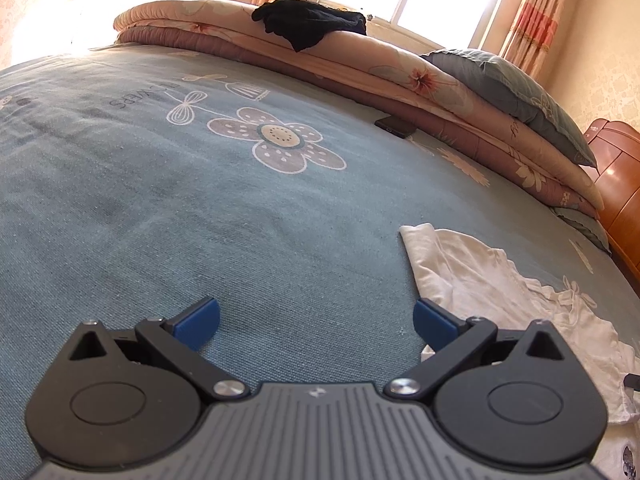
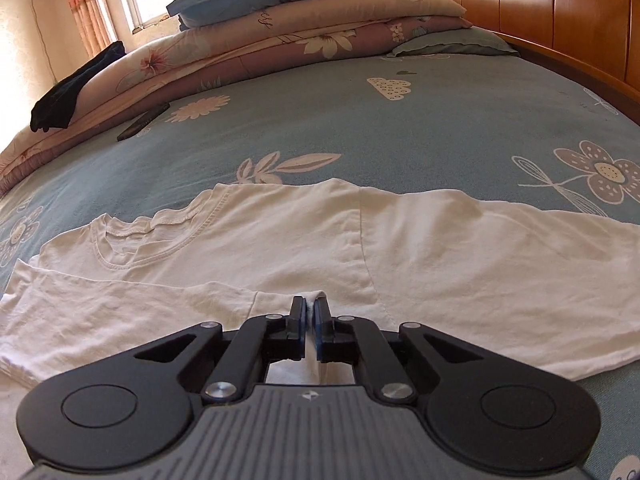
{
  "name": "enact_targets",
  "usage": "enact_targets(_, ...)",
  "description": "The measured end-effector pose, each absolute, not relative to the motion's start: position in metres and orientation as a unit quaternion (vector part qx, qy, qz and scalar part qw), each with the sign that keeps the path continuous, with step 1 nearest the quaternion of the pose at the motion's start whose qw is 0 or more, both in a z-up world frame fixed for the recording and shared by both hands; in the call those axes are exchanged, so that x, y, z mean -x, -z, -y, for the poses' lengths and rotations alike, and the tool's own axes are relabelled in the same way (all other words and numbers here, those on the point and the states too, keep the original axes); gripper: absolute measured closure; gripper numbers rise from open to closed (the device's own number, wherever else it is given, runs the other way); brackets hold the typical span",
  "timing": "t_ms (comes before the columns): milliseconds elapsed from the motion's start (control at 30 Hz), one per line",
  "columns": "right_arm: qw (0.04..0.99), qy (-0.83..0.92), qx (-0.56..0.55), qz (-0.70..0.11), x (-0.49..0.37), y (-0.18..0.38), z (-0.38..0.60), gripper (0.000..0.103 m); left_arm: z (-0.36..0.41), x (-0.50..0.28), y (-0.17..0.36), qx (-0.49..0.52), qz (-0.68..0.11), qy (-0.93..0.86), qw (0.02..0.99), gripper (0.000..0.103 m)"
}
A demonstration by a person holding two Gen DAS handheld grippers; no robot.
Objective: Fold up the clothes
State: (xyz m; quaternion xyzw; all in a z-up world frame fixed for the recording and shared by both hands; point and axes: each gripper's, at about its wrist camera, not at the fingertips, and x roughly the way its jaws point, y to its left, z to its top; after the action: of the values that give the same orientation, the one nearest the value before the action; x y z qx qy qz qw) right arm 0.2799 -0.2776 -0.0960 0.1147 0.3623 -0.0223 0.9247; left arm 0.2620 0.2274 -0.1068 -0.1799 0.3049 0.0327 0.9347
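- Currently, a white T-shirt (image 2: 280,248) is seen spread on the bed (image 2: 400,120), its long axis running side to side across the right wrist view, collar toward the left of that view and body toward the right.
- The right gripper (image 2: 308,320) is closed on a fold of the shirt's near edge; white cloth is pinched between the blue pads and shows behind them.
- The left gripper (image 1: 316,320) is spread wide and holds nothing; bare bedsheet lies between its fingers.
- From the left gripper, the shirt (image 1: 500,292) lies to the right and slightly ahead; the right fingertip is just beside the cloth edge, possibly touching, which cannot be settled.
- Judged: the right hand is the nearer and already engaged; the left would have to be shifted to its right to take a second hold on the same near edge.
- Beyond, folded quilts (image 2: 240,60), a dark garment (image 1: 312,24) and a dark flat object (image 1: 394,126) are noted toward the far edge of the bed.
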Motion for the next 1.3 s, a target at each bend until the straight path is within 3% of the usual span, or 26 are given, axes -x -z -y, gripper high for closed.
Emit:
enact_targets(400,0.933,0.042,-0.07,-0.351,-0.31,0.083,0.272,0.099,-0.224,-0.261,0.107,0.177,-0.306,-0.035,0.935,0.001)
enact_targets(633,0.929,0.069,-0.1,-0.349,-0.307,0.086,0.289,0.102,-0.226,-0.262,0.107,0.179,-0.306,-0.034,0.934,0.001)
enact_targets(733,0.921,0.044,-0.15,-0.356,-0.301,0.09,0.3,0.092,-0.227,-0.262,0.108,0.178,-0.306,-0.033,0.935,0.001)
enact_targets(800,0.92,0.027,-0.175,-0.349,-0.298,0.094,0.304,0.072,-0.227,-0.263,0.108,0.177,-0.307,-0.033,0.935,0.001)
enact_targets(867,0.92,0.025,-0.173,-0.351,-0.301,0.099,0.304,0.065,-0.226,-0.263,0.108,0.175,-0.307,-0.034,0.935,0.001)
enact_targets(933,0.919,0.02,-0.166,-0.358,-0.308,0.105,0.301,0.064,-0.225,-0.263,0.108,0.172,-0.308,-0.035,0.935,0.001)
enact_targets(1000,0.921,0.012,-0.15,-0.358,-0.309,0.107,0.293,0.067,-0.225,-0.264,0.108,0.169,-0.308,-0.035,0.936,0.001)
enact_targets(1033,0.924,0.008,-0.138,-0.356,-0.308,0.106,0.287,0.074,-0.225,-0.264,0.108,0.168,-0.308,-0.035,0.936,0.001)
enact_targets(1067,0.927,0.005,-0.124,-0.354,-0.307,0.106,0.281,0.095,-0.224,-0.264,0.108,0.168,-0.308,-0.035,0.936,0.001)
enact_targets(1167,0.931,0.028,-0.084,-0.354,-0.298,0.101,0.27,0.097,-0.224,-0.265,0.108,0.167,-0.309,-0.036,0.936,0.001)
enact_targets(1300,0.929,0.048,-0.111,-0.351,-0.283,0.09,0.279,0.098,-0.224,-0.265,0.108,0.166,-0.309,-0.036,0.936,0.001)
